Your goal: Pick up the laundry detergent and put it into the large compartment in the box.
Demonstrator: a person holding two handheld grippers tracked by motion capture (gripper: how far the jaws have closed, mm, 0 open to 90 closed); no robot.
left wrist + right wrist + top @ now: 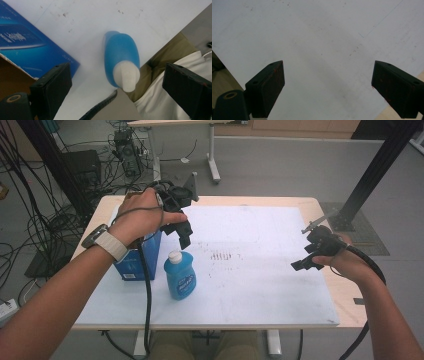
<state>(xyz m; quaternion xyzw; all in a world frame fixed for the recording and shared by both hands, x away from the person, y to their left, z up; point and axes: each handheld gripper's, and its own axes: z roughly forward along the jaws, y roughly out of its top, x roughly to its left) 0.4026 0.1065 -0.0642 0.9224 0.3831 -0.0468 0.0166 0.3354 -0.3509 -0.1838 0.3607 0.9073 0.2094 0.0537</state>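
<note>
A blue bottle [180,277] with a white cap stands upright on the white sheet [260,270], just right of a blue cardboard box [135,260]. My left gripper [184,236] hangs above the bottle and points down at it, jaws open. In the left gripper view the bottle [121,57] sits below and between the wide-open jaws of the left gripper [117,87], apart from both pads; the box [30,47] lies at the left. My right gripper [303,262] rests low at the sheet's right side. In its own view the right gripper [328,87] stands open over bare sheet.
The wooden table [330,210] carries the white sheet; its front edge is near the bottle. Cables trail from both grippers. A dark smudge [222,255] marks the sheet's middle. Black frame posts [380,165] and floor cables [30,220] flank the table.
</note>
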